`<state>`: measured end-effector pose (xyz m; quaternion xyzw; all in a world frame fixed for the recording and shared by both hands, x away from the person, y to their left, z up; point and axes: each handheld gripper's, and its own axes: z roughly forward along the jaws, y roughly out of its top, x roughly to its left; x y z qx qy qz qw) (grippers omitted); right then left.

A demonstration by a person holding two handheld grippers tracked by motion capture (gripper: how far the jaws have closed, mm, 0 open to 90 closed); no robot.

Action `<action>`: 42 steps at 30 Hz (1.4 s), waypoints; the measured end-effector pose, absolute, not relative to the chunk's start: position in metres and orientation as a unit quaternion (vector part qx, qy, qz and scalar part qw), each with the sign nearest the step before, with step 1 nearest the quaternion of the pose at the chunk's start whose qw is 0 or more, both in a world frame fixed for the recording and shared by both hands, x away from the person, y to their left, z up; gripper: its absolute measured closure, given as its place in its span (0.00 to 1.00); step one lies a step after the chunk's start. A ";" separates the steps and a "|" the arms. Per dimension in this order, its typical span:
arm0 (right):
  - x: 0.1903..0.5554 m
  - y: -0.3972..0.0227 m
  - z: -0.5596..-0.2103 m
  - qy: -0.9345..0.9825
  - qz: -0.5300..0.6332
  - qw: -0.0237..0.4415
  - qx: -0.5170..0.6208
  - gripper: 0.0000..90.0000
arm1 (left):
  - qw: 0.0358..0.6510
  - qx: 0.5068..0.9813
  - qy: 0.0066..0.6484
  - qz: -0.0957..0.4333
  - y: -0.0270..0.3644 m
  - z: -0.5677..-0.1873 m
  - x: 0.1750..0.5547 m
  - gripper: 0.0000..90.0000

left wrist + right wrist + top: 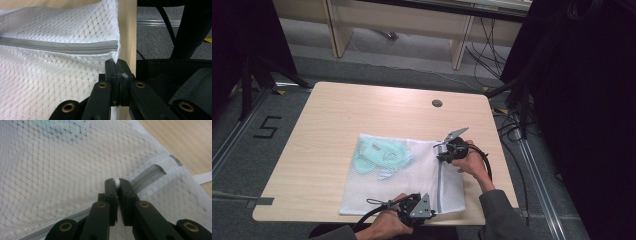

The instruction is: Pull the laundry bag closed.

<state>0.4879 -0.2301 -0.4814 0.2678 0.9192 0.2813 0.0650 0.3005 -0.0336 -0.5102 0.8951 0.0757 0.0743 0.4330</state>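
On a light wooden table over grey floor, both grippers' jaws clamp a white mesh bag

A white mesh laundry bag lies flat on the surface, pale green clothing showing through its far half. Its grey zipper is shut along the edge running between both grippers; the small white pull sits clamped in the right gripper, and the bag's corner is pinched by the left gripper.

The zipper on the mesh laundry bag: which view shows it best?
Left gripper view: the grey zipper runs sharp and close, teeth visible. Right gripper view shows a blurrier zipper stretch behind the jaws; high view shows a thin grey line.
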 end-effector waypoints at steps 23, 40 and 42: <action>0.498 -0.228 -0.481 0.912 0.292 0.058 0.282 0.96 | 0.429 0.897 0.074 0.074 -0.033 -0.510 0.301 0.99; 0.509 -0.233 -0.481 0.900 0.309 0.068 0.299 0.96 | 0.431 0.897 0.075 0.068 -0.034 -0.511 0.299 0.99; 0.511 -0.232 -0.481 0.897 0.315 0.069 0.304 0.96 | 0.432 0.896 0.075 0.067 -0.034 -0.511 0.299 0.99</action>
